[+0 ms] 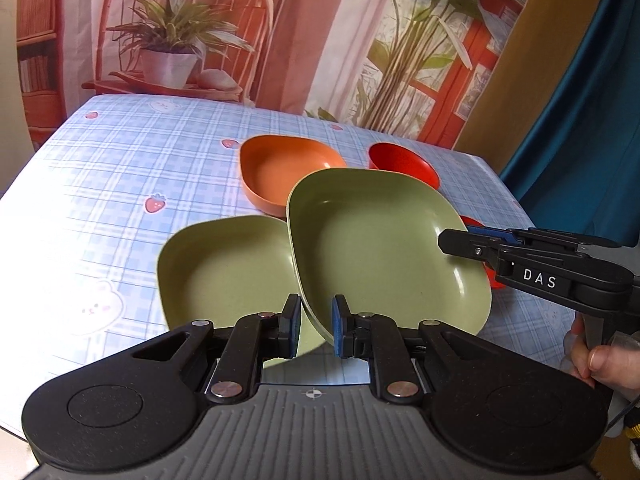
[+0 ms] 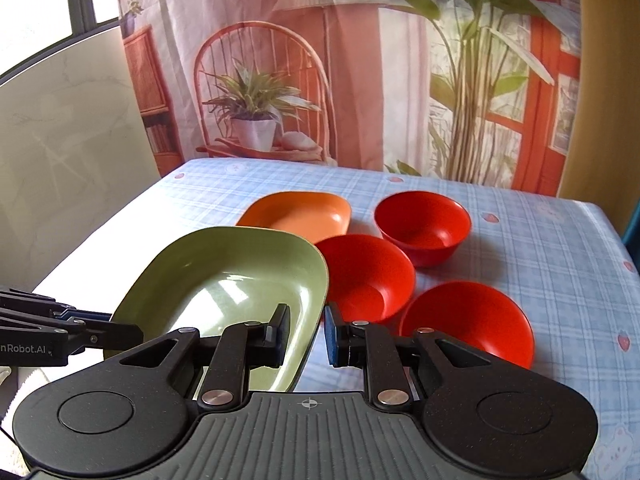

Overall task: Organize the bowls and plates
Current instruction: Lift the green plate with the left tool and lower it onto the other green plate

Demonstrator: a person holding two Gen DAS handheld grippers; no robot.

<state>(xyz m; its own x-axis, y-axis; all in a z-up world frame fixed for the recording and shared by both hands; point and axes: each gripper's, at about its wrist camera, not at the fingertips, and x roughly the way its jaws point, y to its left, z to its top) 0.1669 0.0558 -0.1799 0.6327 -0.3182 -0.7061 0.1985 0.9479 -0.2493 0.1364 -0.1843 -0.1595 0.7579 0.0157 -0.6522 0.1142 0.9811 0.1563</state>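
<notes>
You are holding a green plate (image 1: 384, 248) off the table (image 1: 120, 184) between both grippers. Your left gripper (image 1: 316, 326) is pinching the near rim of that plate, its two fingers (image 1: 339, 328) closed tight on the edge. Your right gripper (image 2: 306, 334) is gripping the same plate at another edge, one finger inside the dish and one outside, clamped on the rim. In the left wrist view the right gripper is reaching in from the right side, with part of a hand (image 1: 608, 360) showing at its handle. The plate is tilting, its hollow facing the cameras.

Under and to the left of the lifted plate, a second green plate (image 1: 224, 268) is lying flat on the checked blue tablecloth. Behind it an orange plate (image 2: 300, 212) is sitting on the cloth. Three red bowls are standing to the right: a far bowl (image 2: 424, 224), a middle bowl (image 2: 368, 272) just beside the orange plate, and a near bowl (image 2: 468, 324) close to your right gripper. A printed backdrop (image 2: 360, 80) with plants and a chair is hanging behind the table.
</notes>
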